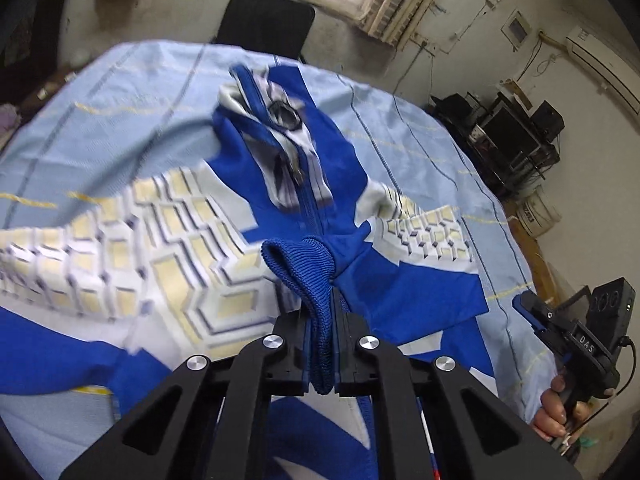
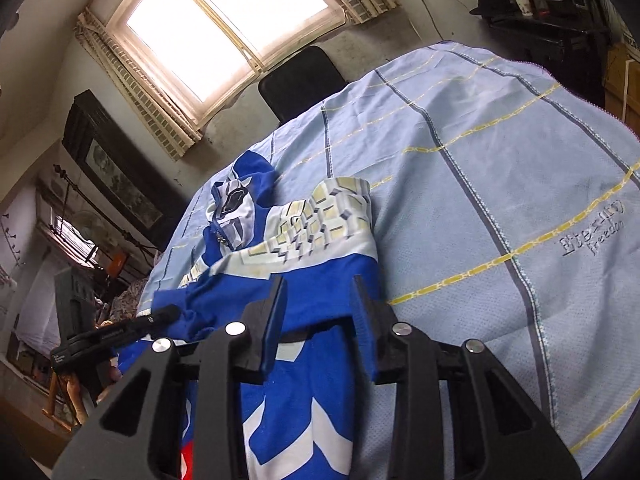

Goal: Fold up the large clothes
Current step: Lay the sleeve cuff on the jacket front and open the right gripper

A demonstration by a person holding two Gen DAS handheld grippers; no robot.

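Bed cover: one, light blue with yellow and grey lines; it lies under everything and spreads ahead of both grippers and to the right of the right one.
Jacket: one large garment, blue and white with a pale yellow block pattern and a zipper; it lies on the cover directly in front of both grippers and is bunched, not flat.
Sleeves: two patterned ones can be counted, one stretching left of the left gripper, one to its right.
Progress: I judge the folding to be at the beginning; no clean fold is visible, the collar part is crumpled, and the body and the sleeves are not yet folded over.
Left gripper: one, its jaws closed tight on the blue ribbed cuff, which stands up between the fingers.
Right gripper: one, its jaws stand partly apart over the blue hem of the jacket; cloth lies between and under them, but the pads do not seem to press it.
Hand: one visible, holding the handle of the right gripper, at the right of the left gripper.
Left to do: lay the sleeves inward, then fold the body.
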